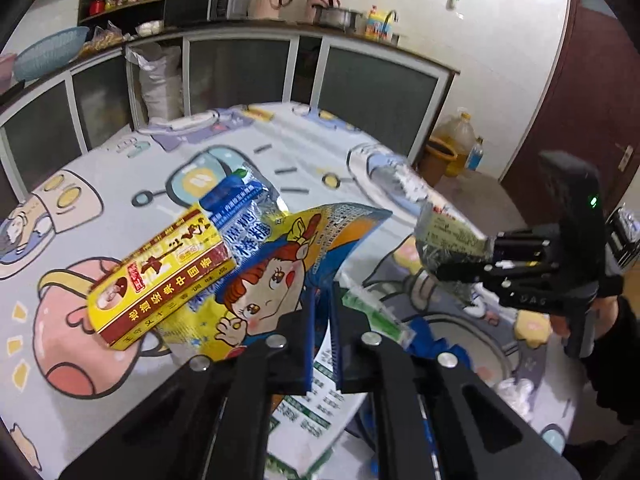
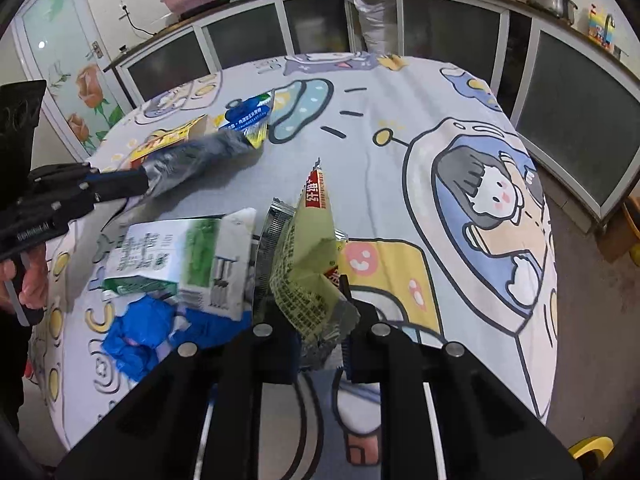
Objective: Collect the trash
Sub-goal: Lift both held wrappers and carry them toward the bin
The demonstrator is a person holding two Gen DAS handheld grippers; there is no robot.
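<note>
My left gripper (image 1: 322, 292) is shut on a yellow and blue snack bag with a cartoon girl (image 1: 280, 276), lifted above the table. Beside the bag lie a yellow and red box (image 1: 160, 280) and a blue and white wrapper (image 1: 240, 204). My right gripper (image 2: 316, 308) is shut on a pale green wrapper with a red label (image 2: 312, 256). In the left wrist view the right gripper (image 1: 460, 258) holds that wrapper (image 1: 448, 236) at the right. The right wrist view shows the left gripper (image 2: 144, 180) with the bag's silver side (image 2: 200, 156).
A green and white carton (image 2: 180, 260) and a crumpled blue piece (image 2: 140, 336) lie on the cartoon-print tablecloth (image 2: 400, 140). Glass-door cabinets (image 1: 240, 72) run behind the table. An oil jug (image 1: 460, 140) and a brown bucket (image 1: 438, 158) stand on the floor by a dark door (image 1: 592, 100).
</note>
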